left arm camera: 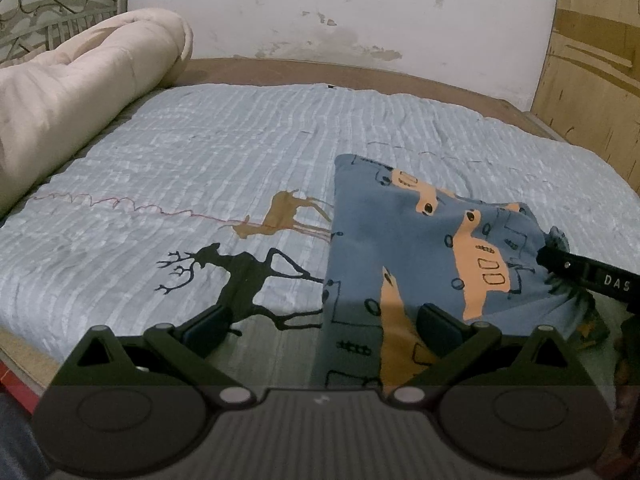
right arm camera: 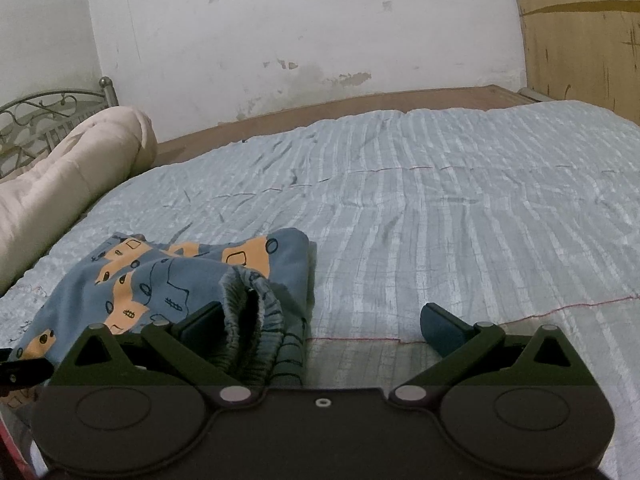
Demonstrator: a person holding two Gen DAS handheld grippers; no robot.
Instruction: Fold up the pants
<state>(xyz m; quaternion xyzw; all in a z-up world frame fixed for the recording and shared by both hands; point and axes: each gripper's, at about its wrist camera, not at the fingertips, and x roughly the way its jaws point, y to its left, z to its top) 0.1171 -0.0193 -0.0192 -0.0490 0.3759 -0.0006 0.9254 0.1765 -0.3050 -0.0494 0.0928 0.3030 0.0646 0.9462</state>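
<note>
Blue pants [left arm camera: 416, 240] printed with orange cars lie crumpled on the light blue bedspread [left arm camera: 200, 152]. My left gripper [left arm camera: 324, 328] is open above the pants' near left edge, one finger over the fabric and the other over a black deer print [left arm camera: 240, 276]. In the right wrist view the pants [right arm camera: 160, 280] lie at the lower left, and their ribbed grey waistband [right arm camera: 248, 320] bunches up just inside the left finger of my open right gripper [right arm camera: 322, 324]. The right gripper [left arm camera: 580, 276] also shows as a black finger against the pants' right end.
A rolled cream quilt [left arm camera: 80, 92] lies along the bed's left side before a metal headboard [left arm camera: 48, 12]. A stained white wall [left arm camera: 340, 12] stands behind the bed and a wooden panel [left arm camera: 592, 60] at the right. Bare bedspread [right arm camera: 480, 208] stretches right of the pants.
</note>
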